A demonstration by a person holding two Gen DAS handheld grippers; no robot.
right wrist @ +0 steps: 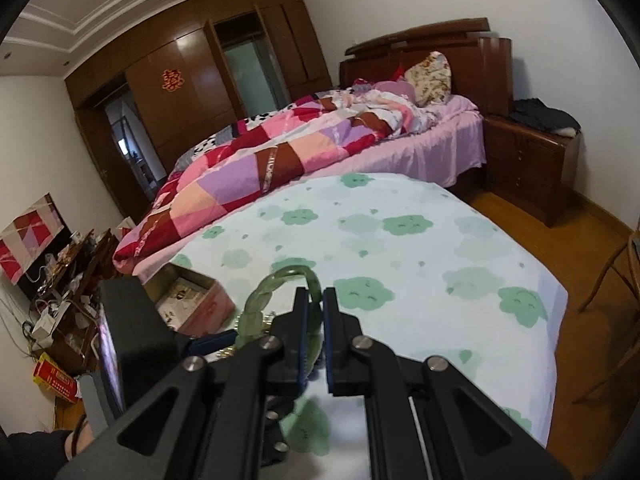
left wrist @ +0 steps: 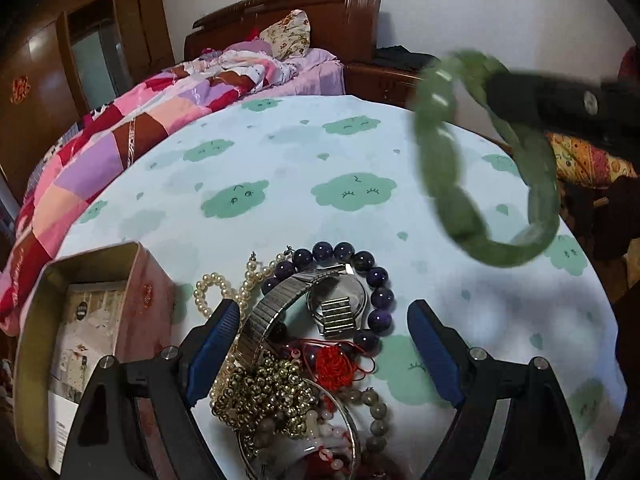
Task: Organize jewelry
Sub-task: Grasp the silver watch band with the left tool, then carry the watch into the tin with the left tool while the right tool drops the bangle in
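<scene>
The right gripper [right wrist: 316, 300] pinches the green bracelet [left wrist: 484, 160] by its rim (dangling freely); a swing could slip it onto the table [left wrist: 280, 152]. The left gripper [left wrist: 324, 316] gapes empty.

Left gripper [left wrist: 324, 344] over a jewelry heap [left wrist: 296, 360], jaws spread wide around a metal-band watch [left wrist: 320, 304], purple bead bracelet [left wrist: 360, 276] and pearl strand [left wrist: 224, 288]. Open pink tin box [left wrist: 92, 320] just left of the heap on the cloud-print surface [left wrist: 280, 152]. Upper right, blurred green bangle [left wrist: 480, 160] pinched by the right gripper [left wrist: 508, 96], raised clear of the surface.
</scene>
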